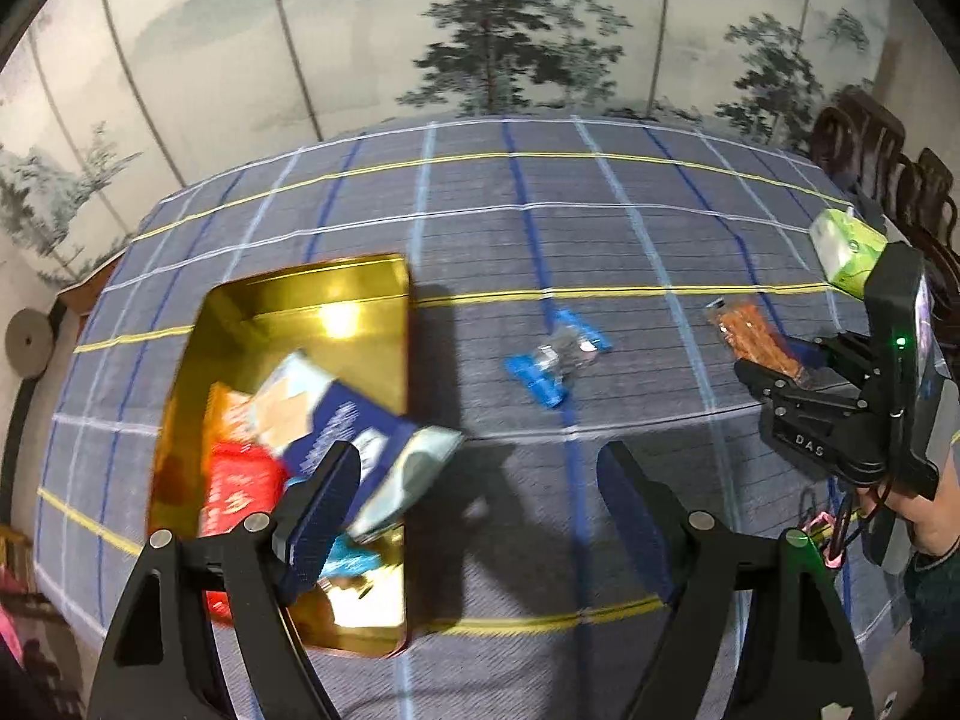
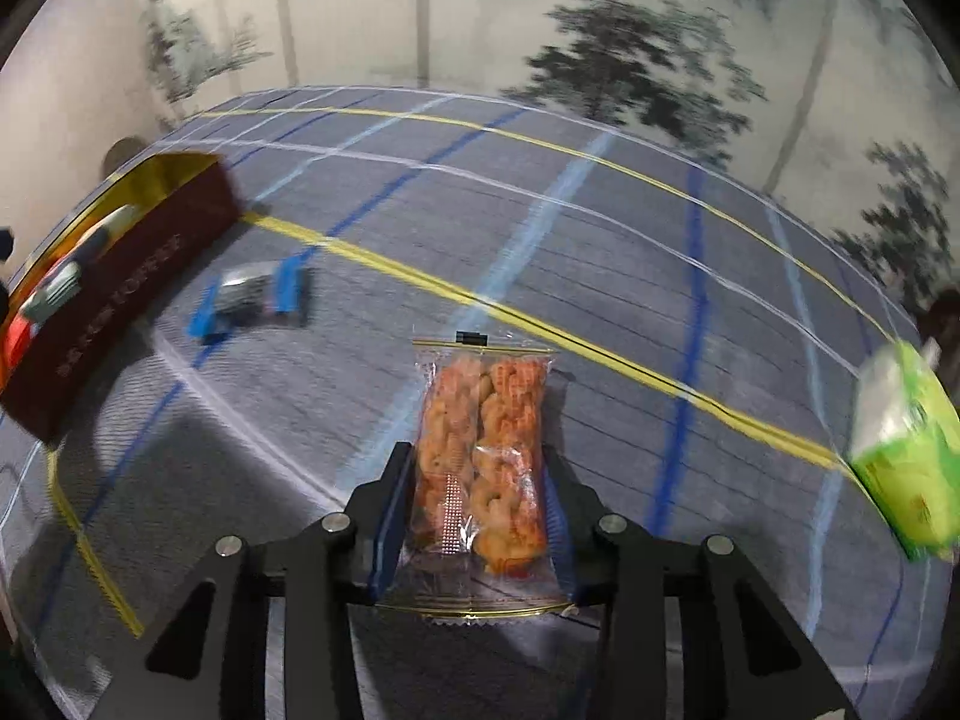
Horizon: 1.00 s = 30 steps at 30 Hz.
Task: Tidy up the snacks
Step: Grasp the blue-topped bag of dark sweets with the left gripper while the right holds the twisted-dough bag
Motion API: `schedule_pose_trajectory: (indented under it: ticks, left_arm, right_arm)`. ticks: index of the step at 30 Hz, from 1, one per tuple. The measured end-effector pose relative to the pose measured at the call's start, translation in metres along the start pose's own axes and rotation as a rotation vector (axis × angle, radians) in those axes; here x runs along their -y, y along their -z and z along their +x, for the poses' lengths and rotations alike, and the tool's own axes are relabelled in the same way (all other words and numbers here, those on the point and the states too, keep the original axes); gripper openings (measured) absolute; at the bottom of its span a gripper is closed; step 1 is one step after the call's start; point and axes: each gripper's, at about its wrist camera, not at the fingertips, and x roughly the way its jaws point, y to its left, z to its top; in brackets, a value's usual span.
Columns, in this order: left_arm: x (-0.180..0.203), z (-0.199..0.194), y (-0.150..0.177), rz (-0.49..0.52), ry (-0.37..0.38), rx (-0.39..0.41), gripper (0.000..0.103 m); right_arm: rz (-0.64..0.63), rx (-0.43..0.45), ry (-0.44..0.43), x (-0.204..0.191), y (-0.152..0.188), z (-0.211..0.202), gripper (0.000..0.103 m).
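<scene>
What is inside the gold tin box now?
The gold tin box holds several snack packets: a dark blue pack, a red one, an orange one. The packets and the left gripper cover much of the bottom.

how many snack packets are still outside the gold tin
2, not counting the green carton. A blue-ended clear packet lies on the cloth right of the gold tin; the twisted-cracker packet sits between the right gripper pads. Others may be out of view.
</scene>
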Motion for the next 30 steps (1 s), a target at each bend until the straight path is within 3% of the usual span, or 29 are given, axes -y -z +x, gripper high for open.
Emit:
schedule_pose_trajectory:
  ticks: [7, 13, 22, 26, 30]
  left_arm:
    - [0.021, 0.018, -0.015, 0.058, 0.059, 0.020, 0.078]
    - [0.029, 0.035, -0.023, 0.098, 0.052, -0.006, 0.078]
    - [0.033, 0.062, -0.032, 0.119, 0.126, -0.078, 0.078]
    - [0.037, 0.074, -0.035, 0.147, 0.108, -0.096, 0.078]
    - [0.039, 0.087, -0.042, 0.152, 0.108, -0.123, 0.071]
  right_arm:
    - [0.143, 0.016, 0.084, 0.052, 0.021, -0.008, 0.040]
    - [0.212, 0.027, 0.124, 0.078, 0.034, -0.013, 0.040]
    - [0.226, 0.061, 0.131, 0.084, 0.045, -0.018, 0.040]
    - [0.226, 0.062, 0.130, 0.085, 0.044, -0.018, 0.040]
    - [0.228, 0.062, 0.127, 0.085, 0.045, -0.018, 0.041]
